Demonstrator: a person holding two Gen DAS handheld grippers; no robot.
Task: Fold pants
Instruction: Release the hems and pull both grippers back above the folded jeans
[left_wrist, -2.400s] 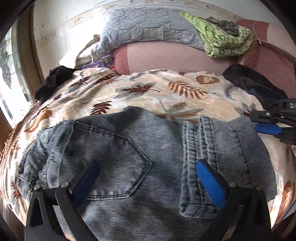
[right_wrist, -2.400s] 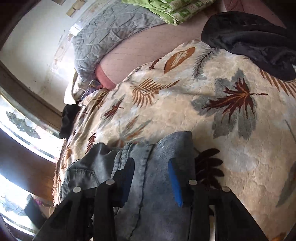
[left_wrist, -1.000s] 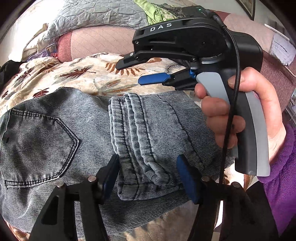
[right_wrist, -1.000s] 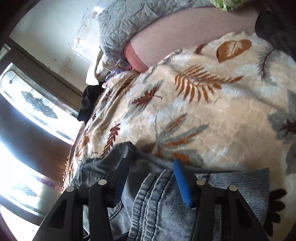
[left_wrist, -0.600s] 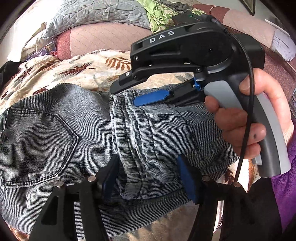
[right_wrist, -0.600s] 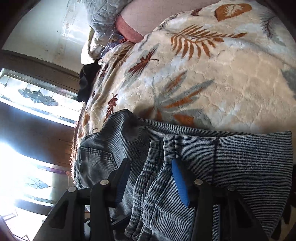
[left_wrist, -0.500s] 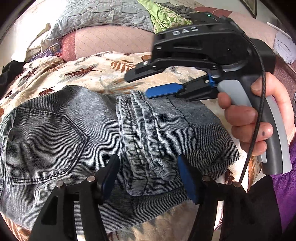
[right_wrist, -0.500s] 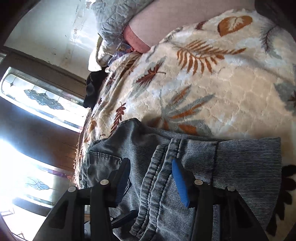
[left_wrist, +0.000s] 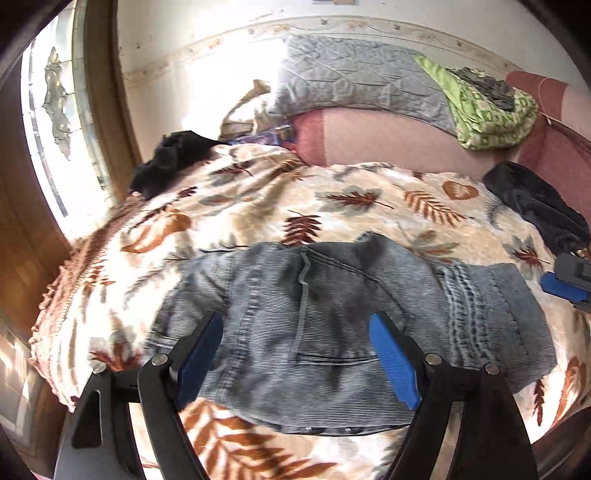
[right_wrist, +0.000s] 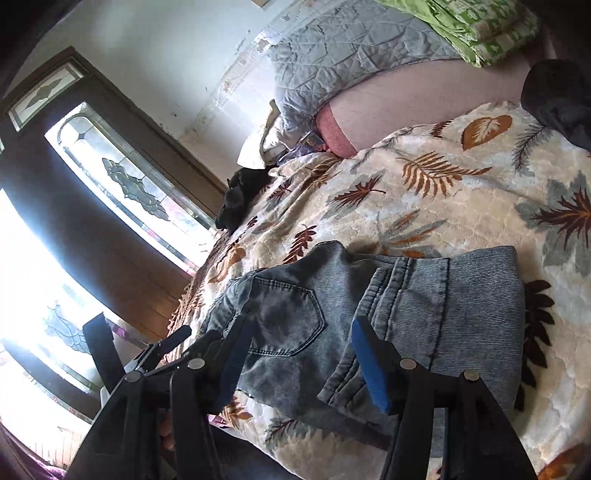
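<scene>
Far left, a stained-glass window (left_wrist: 55, 110) blazes so bright its pattern washes out. A black garment (left_wrist: 170, 162) lies bunched at the blanket's (left_wrist: 258, 206) edge; what it is, I cannot tell. My left tongs (left_wrist: 295, 354) have just been opening and now stand spread above the pants (left_wrist: 332, 295), nothing pinched. The folded pants lie flat on the blanket, their near edge hidden behind my fingers. My right tongs (right_wrist: 299, 362), also just opened wide, grip nothing; from the left view only their blue tip shows, cut off.
</scene>
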